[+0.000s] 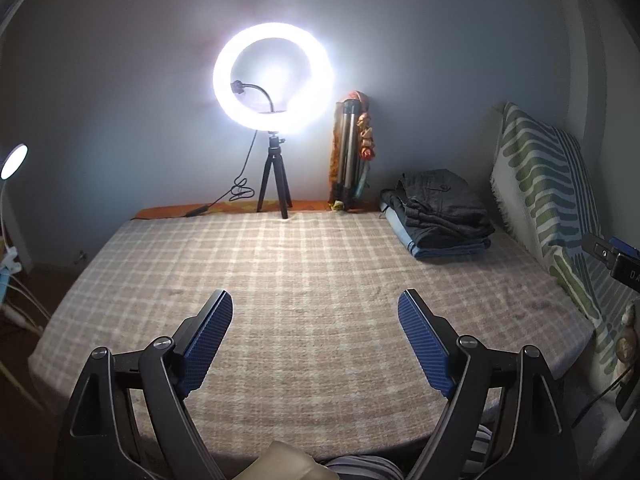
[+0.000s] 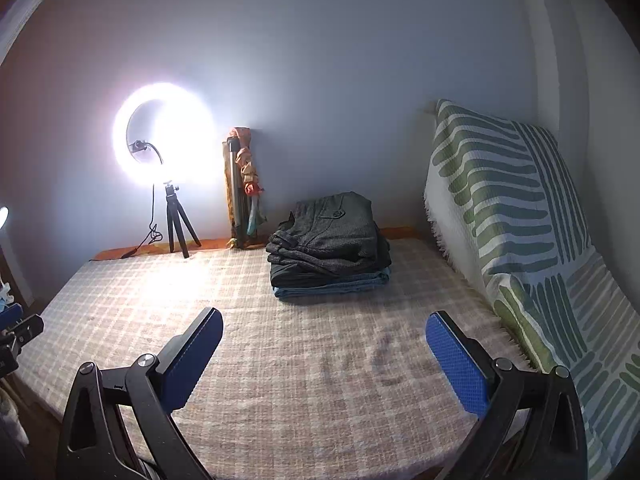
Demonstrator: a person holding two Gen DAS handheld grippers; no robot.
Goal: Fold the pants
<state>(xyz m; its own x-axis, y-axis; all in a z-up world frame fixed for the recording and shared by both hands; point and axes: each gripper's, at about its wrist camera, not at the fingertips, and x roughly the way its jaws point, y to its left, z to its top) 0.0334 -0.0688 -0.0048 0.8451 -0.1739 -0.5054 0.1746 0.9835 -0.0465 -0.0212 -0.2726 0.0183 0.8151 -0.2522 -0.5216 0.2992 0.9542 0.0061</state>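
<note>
A stack of folded pants [image 1: 438,216] lies at the far right of the bed, dark grey pairs on top of blue jeans. It also shows in the right wrist view [image 2: 330,248]. My left gripper [image 1: 316,304] is open and empty, held above the near middle of the checked bed cover [image 1: 280,264]. My right gripper [image 2: 324,324] is open and empty, above the near right part of the cover [image 2: 280,360], well short of the stack. No loose pants show on the cover.
A lit ring light on a small tripod [image 1: 274,80] stands at the far edge, its cable beside it. A folded tripod with cloth [image 1: 352,152] leans on the wall. A green-striped cushion [image 2: 520,220] lines the right side. A small lamp [image 1: 14,160] is at left.
</note>
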